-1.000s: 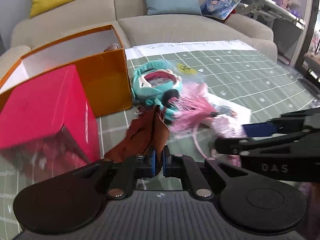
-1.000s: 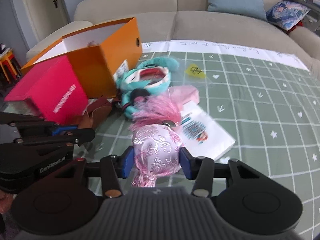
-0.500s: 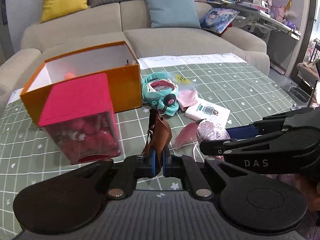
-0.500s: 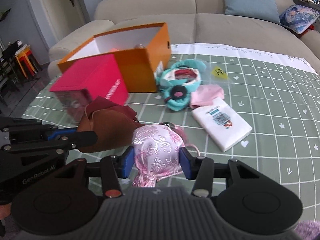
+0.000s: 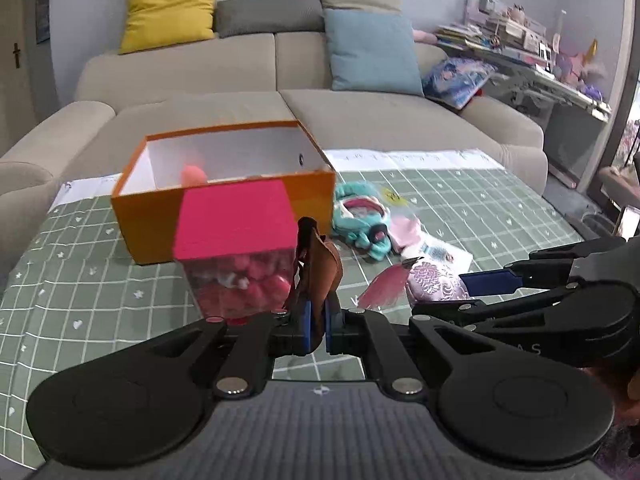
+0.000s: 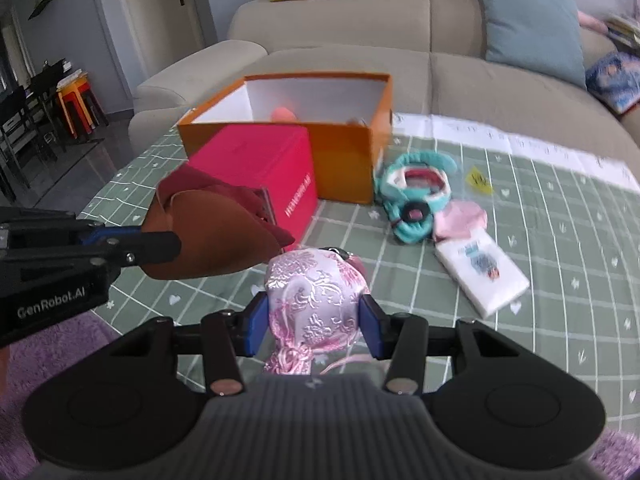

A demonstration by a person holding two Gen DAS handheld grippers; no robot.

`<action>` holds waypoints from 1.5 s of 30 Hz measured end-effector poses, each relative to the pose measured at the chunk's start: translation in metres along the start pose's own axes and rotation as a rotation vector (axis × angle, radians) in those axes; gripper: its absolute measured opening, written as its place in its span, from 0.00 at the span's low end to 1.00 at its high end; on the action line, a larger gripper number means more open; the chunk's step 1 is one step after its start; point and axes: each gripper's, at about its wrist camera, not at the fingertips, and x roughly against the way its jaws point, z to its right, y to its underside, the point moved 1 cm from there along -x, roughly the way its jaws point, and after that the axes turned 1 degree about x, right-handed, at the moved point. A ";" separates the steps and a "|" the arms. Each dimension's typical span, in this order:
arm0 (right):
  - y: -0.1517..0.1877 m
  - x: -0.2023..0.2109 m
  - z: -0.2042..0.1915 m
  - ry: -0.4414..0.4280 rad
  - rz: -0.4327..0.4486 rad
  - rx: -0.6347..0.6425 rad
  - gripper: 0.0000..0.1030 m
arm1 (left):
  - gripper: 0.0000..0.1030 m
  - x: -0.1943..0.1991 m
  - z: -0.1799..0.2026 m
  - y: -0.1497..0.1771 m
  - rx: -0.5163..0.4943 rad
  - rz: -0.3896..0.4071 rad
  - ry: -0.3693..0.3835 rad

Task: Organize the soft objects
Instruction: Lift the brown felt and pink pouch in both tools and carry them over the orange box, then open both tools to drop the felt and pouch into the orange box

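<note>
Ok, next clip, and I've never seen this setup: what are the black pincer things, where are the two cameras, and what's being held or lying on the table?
No robot here: a person holds a two-finger gripper in each hand, and each carries a fisheye camera looking forward along its fingers. One picture comes from the left gripper, which is shut on a brown leather pouch. The other comes from the right gripper, shut on a pink brocade pouch. Each view also catches the other gripper at its edge. On the green checked tablecloth stand an open orange box and a pink box in front of it. Beside them lie a teal plush headband, a pale pink soft item and a white packet.
</note>
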 end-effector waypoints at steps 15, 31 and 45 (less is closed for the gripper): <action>-0.114 0.002 -0.038 0.010 0.184 0.062 0.46 | 0.06 0.002 -0.058 -0.097 -0.024 0.127 -0.055; -0.214 -0.100 -0.037 0.020 0.213 0.069 0.46 | 0.06 -0.110 -0.112 -0.156 -0.056 0.023 -0.180; -0.211 -0.198 -0.037 0.080 0.030 0.139 0.47 | 0.08 -0.181 -0.128 -0.129 -0.095 -0.176 -0.246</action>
